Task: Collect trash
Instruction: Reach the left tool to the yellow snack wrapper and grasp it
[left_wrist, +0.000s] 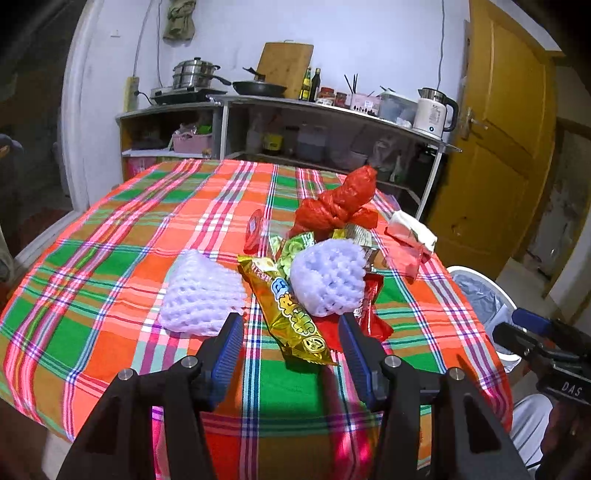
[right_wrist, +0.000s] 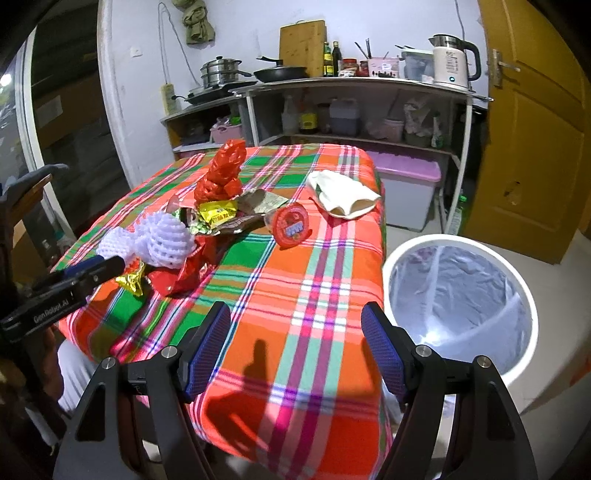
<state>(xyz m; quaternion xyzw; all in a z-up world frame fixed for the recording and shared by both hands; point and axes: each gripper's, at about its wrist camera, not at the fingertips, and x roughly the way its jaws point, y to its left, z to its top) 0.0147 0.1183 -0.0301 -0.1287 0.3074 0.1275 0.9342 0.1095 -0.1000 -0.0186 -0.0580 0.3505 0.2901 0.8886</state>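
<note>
A heap of trash lies on the plaid tablecloth (left_wrist: 110, 258): a gold snack wrapper (left_wrist: 291, 314), two white foam fruit nets (left_wrist: 201, 299) (left_wrist: 327, 282), a knotted red plastic bag (left_wrist: 340, 203), a red cup lid (right_wrist: 291, 226) and a crumpled white paper (right_wrist: 343, 194). My left gripper (left_wrist: 291, 325) hovers open just short of the gold wrapper, nothing between its blue pads. My right gripper (right_wrist: 295, 314) is open over the table's near right corner, holding nothing. The white bin (right_wrist: 461, 291) with a clear liner stands on the floor beside the table.
Behind the table a grey shelf unit (left_wrist: 332, 107) carries a pan, pots, bottles and a white kettle (left_wrist: 432, 110). A yellow door (left_wrist: 498, 129) is at the right. A lilac-lidded storage box (right_wrist: 406, 184) sits on the floor past the table. The person's white trousers (left_wrist: 532, 424) show below.
</note>
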